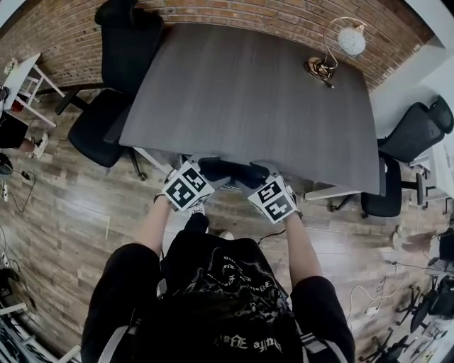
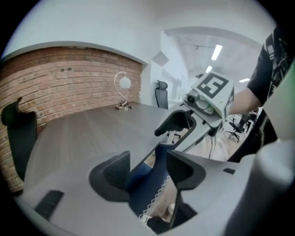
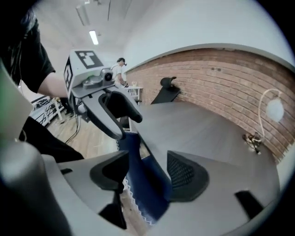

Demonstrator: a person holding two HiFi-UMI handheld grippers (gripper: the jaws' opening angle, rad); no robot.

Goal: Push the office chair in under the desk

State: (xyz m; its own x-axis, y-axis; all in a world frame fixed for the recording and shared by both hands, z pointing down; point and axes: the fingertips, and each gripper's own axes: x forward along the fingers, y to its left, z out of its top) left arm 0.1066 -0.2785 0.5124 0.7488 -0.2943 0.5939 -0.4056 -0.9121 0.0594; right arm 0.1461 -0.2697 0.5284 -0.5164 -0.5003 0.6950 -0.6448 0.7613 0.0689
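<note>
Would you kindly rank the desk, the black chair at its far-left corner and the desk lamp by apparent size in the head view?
1. desk: largest, spanning most of the upper frame.
2. black chair: clearly smaller.
3. desk lamp: smallest by far.

A dark grey desk (image 1: 248, 99) with a wood-grain top is standing against the brick wall (image 1: 284, 18), on a floor (image 1: 78, 220) of wooden planks. A lamp (image 1: 339, 48) with a round white shade is sitting on the desk's far right corner. The office chair (image 1: 230, 171) is standing tucked at the near edge, only the top of its back showing. A black chair (image 1: 106, 106) is standing at the desk's far left corner, and a second black chair (image 1: 401, 156) off to the right. Cables (image 1: 25, 188) are trailing over the planks.
</note>
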